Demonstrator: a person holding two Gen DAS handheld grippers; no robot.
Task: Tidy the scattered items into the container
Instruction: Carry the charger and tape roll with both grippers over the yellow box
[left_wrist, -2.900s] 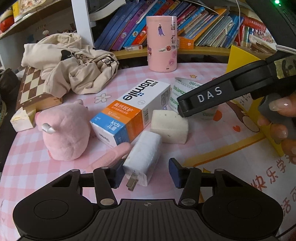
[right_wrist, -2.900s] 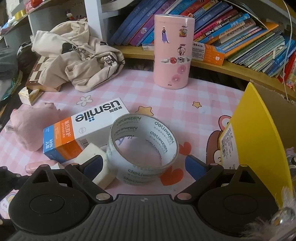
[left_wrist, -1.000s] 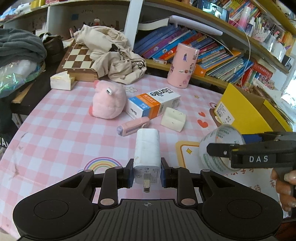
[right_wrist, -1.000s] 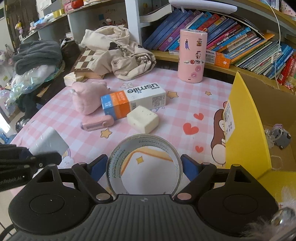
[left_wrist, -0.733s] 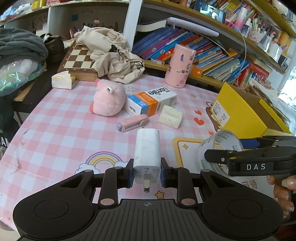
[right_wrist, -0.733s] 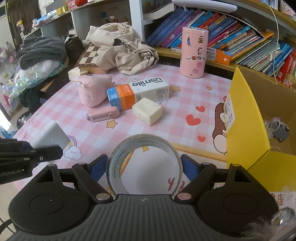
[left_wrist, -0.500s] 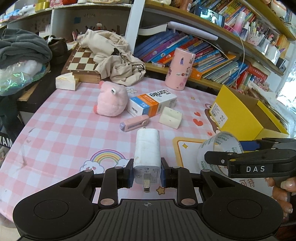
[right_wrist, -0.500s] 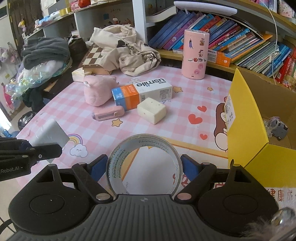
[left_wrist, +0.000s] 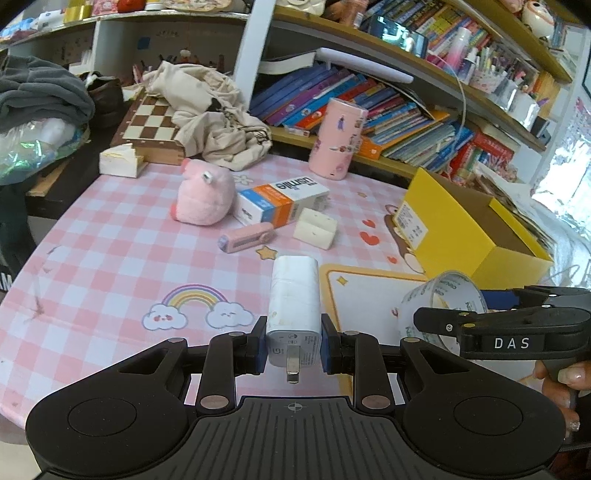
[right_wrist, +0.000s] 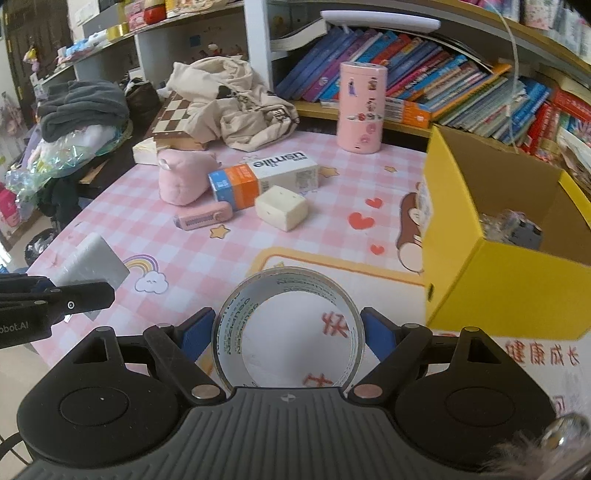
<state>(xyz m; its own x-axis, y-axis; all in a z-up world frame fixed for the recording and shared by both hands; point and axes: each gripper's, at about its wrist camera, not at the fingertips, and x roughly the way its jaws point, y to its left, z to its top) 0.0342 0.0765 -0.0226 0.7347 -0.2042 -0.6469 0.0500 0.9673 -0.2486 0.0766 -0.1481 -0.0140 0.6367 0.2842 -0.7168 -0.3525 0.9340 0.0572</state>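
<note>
White charger is being clamped in left tool; tape roll is being pinched by right tool, both near yellow box. Risk: roll slipping, being gripped only across curved rim.

Table: pink checked cloth
Landmark: yellow box, right edge
Left of box: white block, toothpaste carton, pink plush, pink case
Behind: pink cylinder

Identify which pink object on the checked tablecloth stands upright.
The tall pink sticker-covered cylinder near the bookshelf stands upright; the pink plush pig slumps and the small pink comb-like case lies flat.
</note>
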